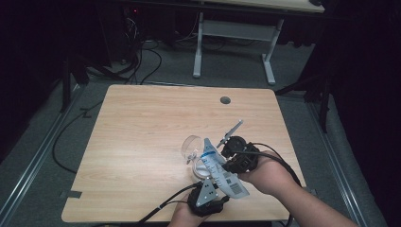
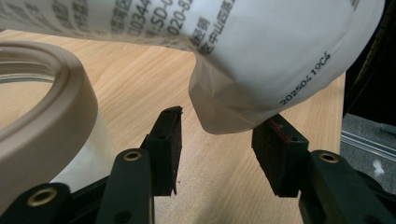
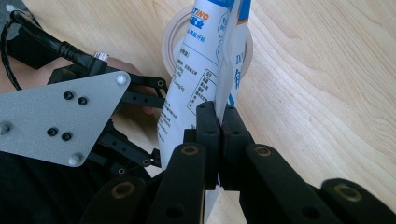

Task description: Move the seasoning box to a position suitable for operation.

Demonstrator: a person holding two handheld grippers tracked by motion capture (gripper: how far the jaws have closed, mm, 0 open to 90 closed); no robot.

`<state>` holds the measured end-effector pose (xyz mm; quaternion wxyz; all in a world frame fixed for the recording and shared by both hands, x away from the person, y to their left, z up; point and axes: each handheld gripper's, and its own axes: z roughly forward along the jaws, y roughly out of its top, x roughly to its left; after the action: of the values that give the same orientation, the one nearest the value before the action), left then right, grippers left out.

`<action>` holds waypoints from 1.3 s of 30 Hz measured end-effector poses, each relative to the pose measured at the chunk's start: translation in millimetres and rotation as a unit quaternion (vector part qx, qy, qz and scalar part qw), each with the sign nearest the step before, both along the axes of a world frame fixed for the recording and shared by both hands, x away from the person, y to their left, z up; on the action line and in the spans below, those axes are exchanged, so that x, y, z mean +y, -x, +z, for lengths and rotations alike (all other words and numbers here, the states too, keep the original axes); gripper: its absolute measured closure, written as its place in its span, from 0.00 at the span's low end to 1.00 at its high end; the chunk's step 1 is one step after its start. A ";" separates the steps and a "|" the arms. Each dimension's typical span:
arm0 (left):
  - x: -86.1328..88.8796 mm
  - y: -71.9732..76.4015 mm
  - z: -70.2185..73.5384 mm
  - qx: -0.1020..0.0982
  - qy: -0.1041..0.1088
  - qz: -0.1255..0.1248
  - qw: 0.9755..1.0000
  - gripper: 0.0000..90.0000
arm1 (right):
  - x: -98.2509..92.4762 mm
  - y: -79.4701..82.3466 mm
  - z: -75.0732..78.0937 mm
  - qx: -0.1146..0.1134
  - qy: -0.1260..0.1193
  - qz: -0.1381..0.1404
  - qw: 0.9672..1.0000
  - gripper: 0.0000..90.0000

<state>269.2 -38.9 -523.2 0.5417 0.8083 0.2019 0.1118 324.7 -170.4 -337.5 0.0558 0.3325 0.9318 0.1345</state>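
Observation:
A white and blue printed pouch point(image 1: 221, 171) is held above the table near its front edge. My right gripper point(image 3: 220, 125) is shut on the pouch's thin edge point(image 3: 229, 70), with both pads pressed flat together on it. My left gripper point(image 2: 223, 145) stands open just under the pouch. A bottom corner of the pouch point(image 2: 233, 109) hangs between its two pads and is not squeezed. A roll of clear tape on a beige core point(image 1: 193, 145) lies flat on the table beside the pouch, close to the left jaw point(image 2: 42, 116). In the right gripper view the tape roll point(image 3: 169, 35) lies behind the pouch.
The wooden table point(image 1: 142, 127) has a round grey cable hole point(image 1: 225, 100) near its far edge. The left gripper's grey plate point(image 3: 56, 121) sits close beside the pouch. Cables trail off the front edge. A white desk frame point(image 1: 234, 33) stands on the floor beyond.

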 end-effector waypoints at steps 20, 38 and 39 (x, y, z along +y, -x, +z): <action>1.8 0.6 0.0 -0.003 0.003 -0.002 1.000 0.58 | -0.9 -1.4 4.8 -0.011 -0.007 -0.004 1.000 0.99; 27.6 3.2 3.5 -0.020 0.005 0.001 1.000 0.60 | -6.4 -0.1 4.7 -0.013 -0.009 -0.008 1.000 0.99; 34.4 2.5 4.4 -0.020 0.007 0.004 1.000 0.61 | -6.1 -1.0 4.4 -0.012 -0.007 -0.008 1.000 0.99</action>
<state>266.7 -4.5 -518.8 0.5504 0.8015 0.1949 0.1287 325.7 -176.6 -333.1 0.0660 0.3385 0.9274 0.1448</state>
